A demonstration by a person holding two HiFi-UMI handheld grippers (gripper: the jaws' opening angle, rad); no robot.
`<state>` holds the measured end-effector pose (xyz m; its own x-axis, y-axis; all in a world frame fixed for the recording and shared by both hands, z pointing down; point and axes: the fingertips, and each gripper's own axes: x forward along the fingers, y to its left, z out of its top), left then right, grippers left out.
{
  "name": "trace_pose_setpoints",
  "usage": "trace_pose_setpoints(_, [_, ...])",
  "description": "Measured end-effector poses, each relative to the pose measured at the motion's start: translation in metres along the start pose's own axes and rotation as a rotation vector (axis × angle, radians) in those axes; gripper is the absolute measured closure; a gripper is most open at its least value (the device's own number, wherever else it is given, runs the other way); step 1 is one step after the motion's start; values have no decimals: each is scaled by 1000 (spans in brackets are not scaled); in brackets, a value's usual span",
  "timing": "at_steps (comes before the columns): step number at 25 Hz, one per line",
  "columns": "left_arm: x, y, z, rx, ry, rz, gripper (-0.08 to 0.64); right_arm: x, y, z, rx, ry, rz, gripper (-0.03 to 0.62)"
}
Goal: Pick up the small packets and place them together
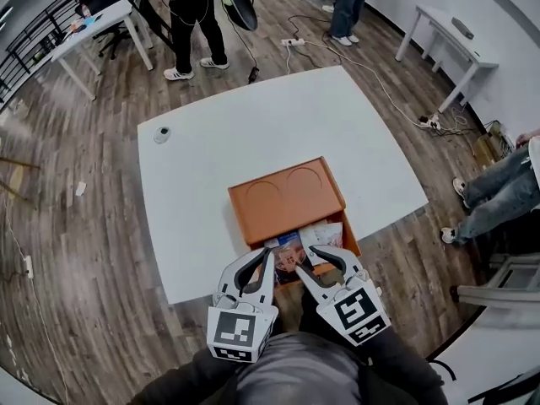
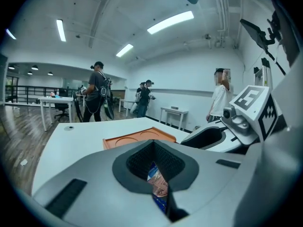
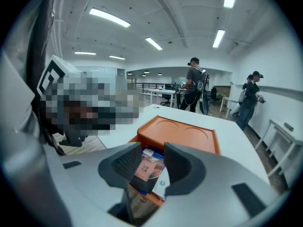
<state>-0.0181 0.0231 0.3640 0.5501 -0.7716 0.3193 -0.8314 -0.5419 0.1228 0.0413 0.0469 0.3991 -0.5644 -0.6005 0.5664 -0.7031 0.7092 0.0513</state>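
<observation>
An open-plan office or lab: white tables [image 1: 93,30] on a wood floor [image 1: 76,226], ceiling strip lights [image 2: 170,21], a power strip [image 1: 293,42], people [image 1: 196,15] standing about.

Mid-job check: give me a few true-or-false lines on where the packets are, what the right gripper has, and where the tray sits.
1. The packets lie in the near end of the orange tray. True.
2. The right gripper is clamped on a packet. False: its jaws stand apart and pinch nothing; the packets lie beyond them in the tray.
3. The tray's far part shows two round recesses. True.
4. The tray sits on the floor. False: it sits on the white table.
</observation>
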Motion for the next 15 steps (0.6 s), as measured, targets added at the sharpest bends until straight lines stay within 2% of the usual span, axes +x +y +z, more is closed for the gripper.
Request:
trace_pose_setpoints(5, [-13,21,1,-40,8,109,563,26,8,-19,-81,124,119,454])
trace_pose_setpoints(12, [-10,34,-1,-82,10,171,563,55,-1,-31,-89,226,197,451])
trace_pose_setpoints(15, [-9,42,-5,-106,15,195,563,67,7,-38,-91,271,259,383])
